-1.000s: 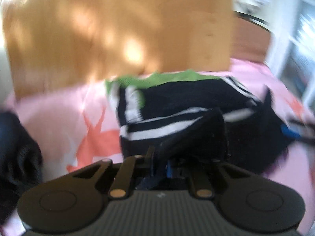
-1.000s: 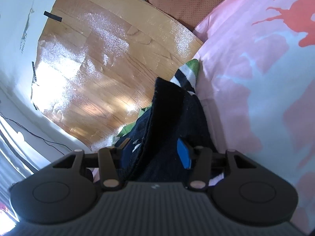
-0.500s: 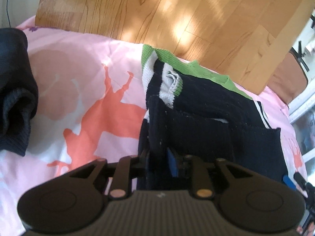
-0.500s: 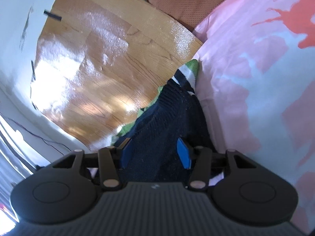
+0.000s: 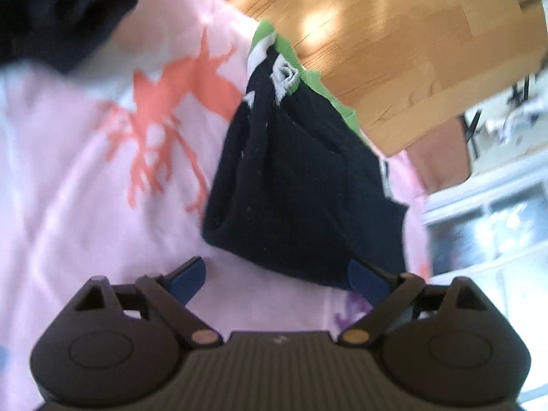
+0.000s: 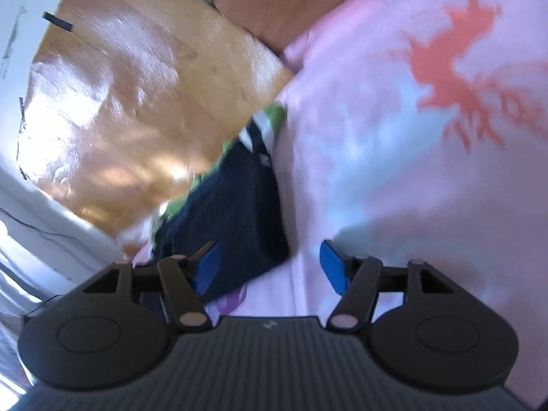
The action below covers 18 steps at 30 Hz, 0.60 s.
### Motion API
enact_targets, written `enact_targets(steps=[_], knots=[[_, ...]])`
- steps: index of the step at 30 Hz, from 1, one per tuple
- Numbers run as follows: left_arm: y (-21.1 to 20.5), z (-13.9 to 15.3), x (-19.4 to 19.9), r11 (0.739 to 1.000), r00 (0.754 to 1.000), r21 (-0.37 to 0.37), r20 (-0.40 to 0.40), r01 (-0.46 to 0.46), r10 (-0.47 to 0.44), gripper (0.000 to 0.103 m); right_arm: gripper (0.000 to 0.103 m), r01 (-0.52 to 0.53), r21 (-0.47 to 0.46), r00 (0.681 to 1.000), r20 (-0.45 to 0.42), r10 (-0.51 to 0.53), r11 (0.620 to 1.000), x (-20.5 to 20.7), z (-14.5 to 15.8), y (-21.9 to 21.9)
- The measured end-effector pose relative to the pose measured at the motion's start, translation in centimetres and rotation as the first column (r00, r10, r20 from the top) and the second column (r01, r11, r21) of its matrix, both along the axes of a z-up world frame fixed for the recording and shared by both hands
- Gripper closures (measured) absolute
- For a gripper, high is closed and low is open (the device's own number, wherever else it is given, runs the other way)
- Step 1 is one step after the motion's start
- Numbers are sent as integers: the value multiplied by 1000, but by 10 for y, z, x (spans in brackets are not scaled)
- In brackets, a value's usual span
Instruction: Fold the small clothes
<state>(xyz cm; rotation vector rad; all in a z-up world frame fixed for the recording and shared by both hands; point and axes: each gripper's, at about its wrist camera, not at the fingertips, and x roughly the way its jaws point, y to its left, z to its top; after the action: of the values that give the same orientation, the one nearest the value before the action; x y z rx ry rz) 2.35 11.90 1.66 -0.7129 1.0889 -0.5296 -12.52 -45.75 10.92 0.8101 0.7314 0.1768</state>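
Navy folded garment (image 5: 301, 185) lies on pink sheet (image 5: 85, 205) — both grippers' jaws opening, released, gripping nothing.

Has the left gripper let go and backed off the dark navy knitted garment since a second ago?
Yes. The left gripper is opening with only pink printed bedsheet between its pads; the folded navy garment now lies ahead of the fingertips, released.

Matt knitted navy garment (image 5: 301, 185), soft pink printed sheet (image 5: 85, 178) (cloth), glossy wood floor (image 5: 411, 51)
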Motion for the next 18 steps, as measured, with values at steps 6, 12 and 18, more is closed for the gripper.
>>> enact_targets(steps=[6, 12, 18], knots=[[5, -26, 11, 981, 992, -150, -44, -124, 119, 74, 44, -48, 8, 999, -16, 48, 999, 28, -3, 24], [15, -30, 0, 962, 983, -202, -61, -184, 175, 93, 92, -11, 13, 998, -58, 12, 1000, 42, -9, 25], [27, 22, -34, 978, 985, -160, 81, -136, 150, 94, 93, -49, -71, 997, 58, 53, 996, 12, 40, 32]])
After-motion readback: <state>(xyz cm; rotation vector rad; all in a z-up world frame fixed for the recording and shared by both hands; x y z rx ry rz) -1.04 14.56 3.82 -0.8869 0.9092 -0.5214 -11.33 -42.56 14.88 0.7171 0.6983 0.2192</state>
